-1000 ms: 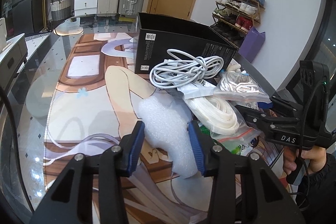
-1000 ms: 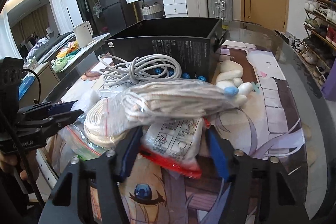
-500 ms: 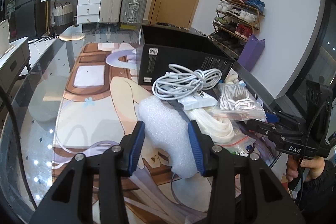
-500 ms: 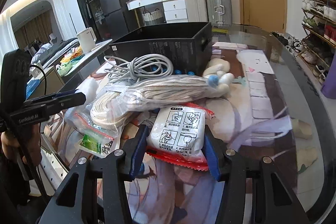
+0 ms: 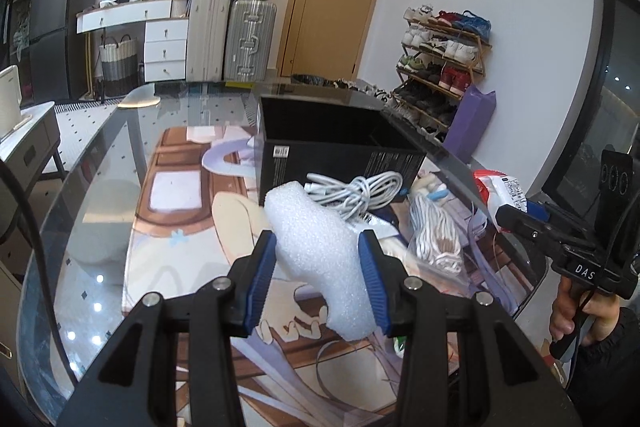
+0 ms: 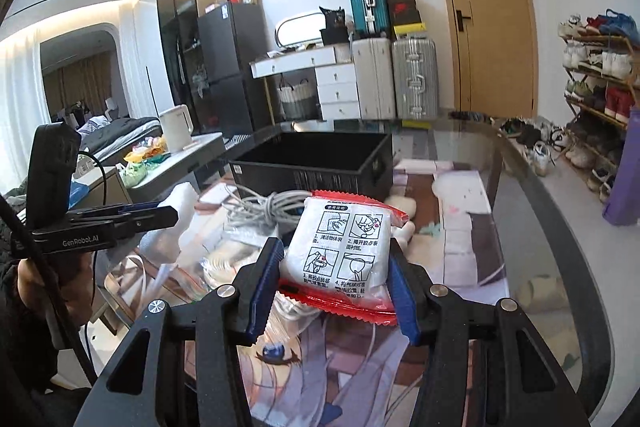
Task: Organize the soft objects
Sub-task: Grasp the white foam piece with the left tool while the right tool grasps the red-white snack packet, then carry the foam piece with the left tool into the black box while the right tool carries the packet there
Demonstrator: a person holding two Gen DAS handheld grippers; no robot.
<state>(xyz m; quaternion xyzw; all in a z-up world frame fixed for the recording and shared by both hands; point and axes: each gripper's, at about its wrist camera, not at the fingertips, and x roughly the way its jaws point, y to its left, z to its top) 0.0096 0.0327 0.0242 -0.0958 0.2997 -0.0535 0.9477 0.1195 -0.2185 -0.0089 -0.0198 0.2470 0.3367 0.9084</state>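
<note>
Squeezing a white foam piece (image 5: 320,251), the left gripper (image 5: 318,275) holds it above the table (image 5: 100,227). The right gripper (image 6: 336,279) pinches a red-edged packet (image 6: 340,251). Only its view looks inside the black box (image 6: 312,163) at the table's far edge, past the cable bundle (image 6: 260,211).

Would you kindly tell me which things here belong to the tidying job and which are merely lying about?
Job:
white foam sheet in the left tongs
red-edged white packet in the right tongs
open black box
coiled white cable
bagged white cord

Lying about:
silver suitcase
shoe rack
purple bag
</note>
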